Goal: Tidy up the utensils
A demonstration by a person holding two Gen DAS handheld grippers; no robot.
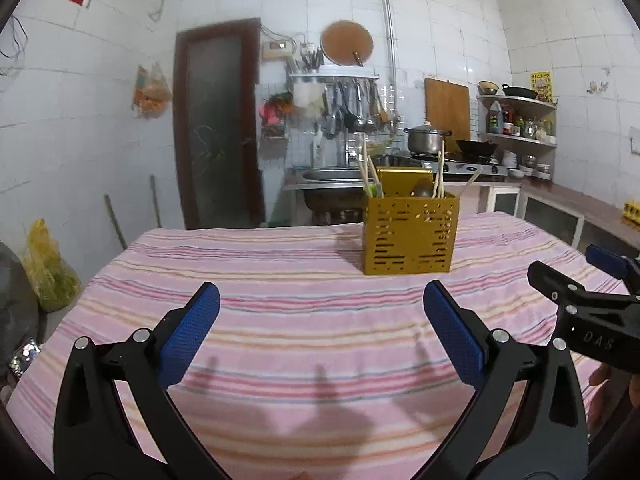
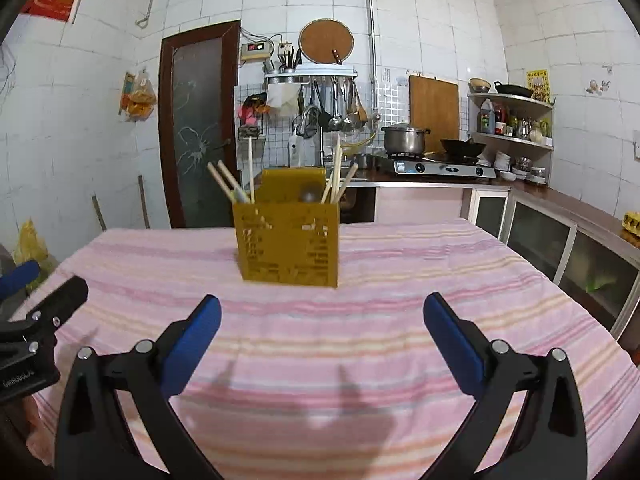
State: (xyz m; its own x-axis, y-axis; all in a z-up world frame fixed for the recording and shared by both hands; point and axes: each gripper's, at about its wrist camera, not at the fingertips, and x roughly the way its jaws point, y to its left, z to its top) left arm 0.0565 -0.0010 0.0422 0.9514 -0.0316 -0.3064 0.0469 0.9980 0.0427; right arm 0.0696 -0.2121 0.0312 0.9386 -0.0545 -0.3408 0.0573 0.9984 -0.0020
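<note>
Utensil holder on striped table, both grippers empty.

Left to right: left gripper [image 1: 322, 300], jaws spread wide, nothing between them, above the pink striped tablecloth [image 1: 280, 272]; yellow perforated utensil holder [image 1: 411, 234] upright at the table's far middle, chopsticks [image 2: 338, 170] and a spoon standing inside; right gripper [image 2: 322, 312], likewise released and empty.

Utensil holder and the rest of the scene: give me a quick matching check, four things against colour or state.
Things:
1. utensil holder
2. tablecloth
3. left gripper
4. chopsticks

States:
A. pink, striped
B. standing in the holder
C. yellow, perforated
D. open, nothing between the fingers

Pairs: 1-C, 2-A, 3-D, 4-B
</note>
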